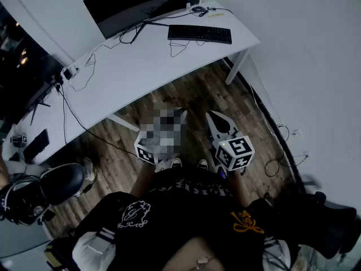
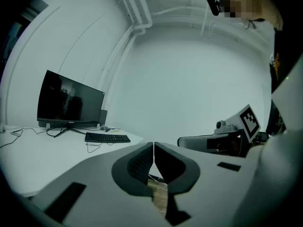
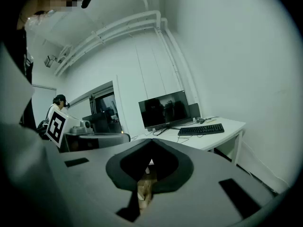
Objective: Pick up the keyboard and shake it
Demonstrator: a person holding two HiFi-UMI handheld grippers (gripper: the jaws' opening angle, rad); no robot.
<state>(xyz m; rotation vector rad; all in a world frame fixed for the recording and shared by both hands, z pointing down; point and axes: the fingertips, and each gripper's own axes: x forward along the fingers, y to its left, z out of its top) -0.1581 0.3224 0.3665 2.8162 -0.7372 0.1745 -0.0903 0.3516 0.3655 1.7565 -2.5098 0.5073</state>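
Currently left gripper [image 2: 153,149] and right gripper [image 1: 217,119] both closed, empty, lower centre; probably a carry pose. Keyboard [image 1: 199,34] upper centre on desk [image 1: 141,66], well apart.

Both grippers are held side by side low in the centre of the head view, tilted slightly downward. The jaws of the left gripper [image 2: 153,148] are pressed together on nothing; those of the right gripper [image 1: 212,116] are likewise closed
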